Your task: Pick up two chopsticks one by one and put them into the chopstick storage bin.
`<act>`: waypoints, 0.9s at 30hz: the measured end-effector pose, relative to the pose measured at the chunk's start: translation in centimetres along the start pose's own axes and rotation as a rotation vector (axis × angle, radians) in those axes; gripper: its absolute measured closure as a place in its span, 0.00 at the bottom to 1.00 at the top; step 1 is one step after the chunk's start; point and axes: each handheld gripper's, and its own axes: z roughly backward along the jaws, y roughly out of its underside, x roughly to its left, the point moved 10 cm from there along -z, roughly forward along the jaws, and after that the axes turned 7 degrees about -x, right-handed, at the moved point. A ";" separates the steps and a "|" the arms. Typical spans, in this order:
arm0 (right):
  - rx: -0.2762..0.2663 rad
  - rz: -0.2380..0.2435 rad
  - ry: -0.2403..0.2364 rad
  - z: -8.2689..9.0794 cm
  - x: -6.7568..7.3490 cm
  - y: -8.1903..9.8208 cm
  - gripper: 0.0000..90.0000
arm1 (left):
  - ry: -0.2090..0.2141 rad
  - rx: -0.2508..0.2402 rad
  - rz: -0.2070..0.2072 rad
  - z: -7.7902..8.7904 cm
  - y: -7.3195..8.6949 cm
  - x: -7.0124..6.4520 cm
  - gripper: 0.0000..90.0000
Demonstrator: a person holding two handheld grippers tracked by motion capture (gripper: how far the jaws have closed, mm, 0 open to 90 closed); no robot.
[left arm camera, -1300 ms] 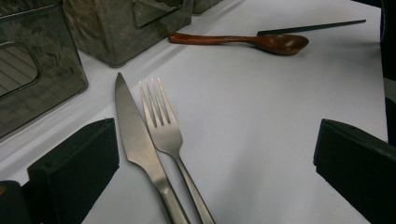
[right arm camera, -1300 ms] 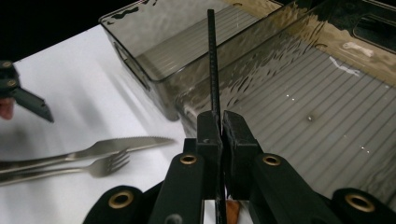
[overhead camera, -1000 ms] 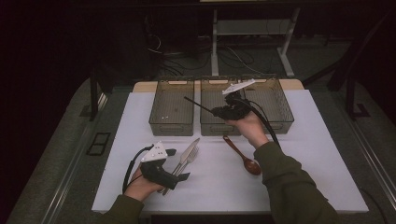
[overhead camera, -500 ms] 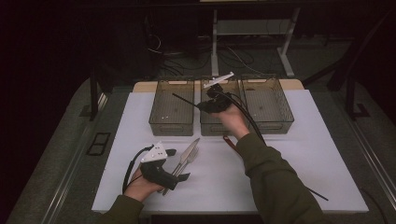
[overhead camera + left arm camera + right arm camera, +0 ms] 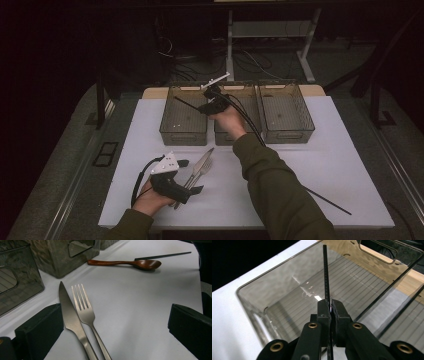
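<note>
My right gripper (image 5: 207,106) (image 5: 330,307) is shut on a thin black chopstick (image 5: 186,103) (image 5: 325,272), which sticks out over the left smoky plastic bin (image 5: 183,131) (image 5: 252,305). The bin's ribbed floor looks bare below it. Near the table's front, my left gripper (image 5: 191,176) (image 5: 115,325) rests with its jaws wide apart on either side of a steel knife (image 5: 201,161) (image 5: 71,320) and fork (image 5: 204,169) (image 5: 85,310), which lie side by side. The pads touch neither of them.
Beside the left bin stand a middle bin (image 5: 227,137) and a right bin (image 5: 285,110) in one row. A brown wooden spoon (image 5: 140,263) and a second black chopstick (image 5: 327,200) (image 5: 162,255) lie on the white table (image 5: 350,150).
My right hand has carried the chopstick leftward, from over the right-hand bins to over the left bin. The left gripper, knife and fork have stayed put.
</note>
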 end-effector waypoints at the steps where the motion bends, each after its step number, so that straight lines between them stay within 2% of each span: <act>1: 0.003 -0.004 0.004 -0.3 0.0 -0.1 0.94 | 0.000 0.000 0.003 0.0 0.0 0.0 0.00; 11: 0.032 -0.030 0.024 -2.9 0.2 -0.2 0.94 | 0.006 -0.006 0.006 0.0 -0.1 -0.1 0.00; 17: 0.051 -0.015 0.024 -3.6 0.8 -0.2 0.94 | 0.008 -0.008 0.007 -0.1 -0.1 -0.1 0.00; 27: 0.066 -0.021 0.004 -4.1 1.5 0.0 0.92 | 0.008 -0.009 0.006 -0.1 -0.2 -0.1 0.00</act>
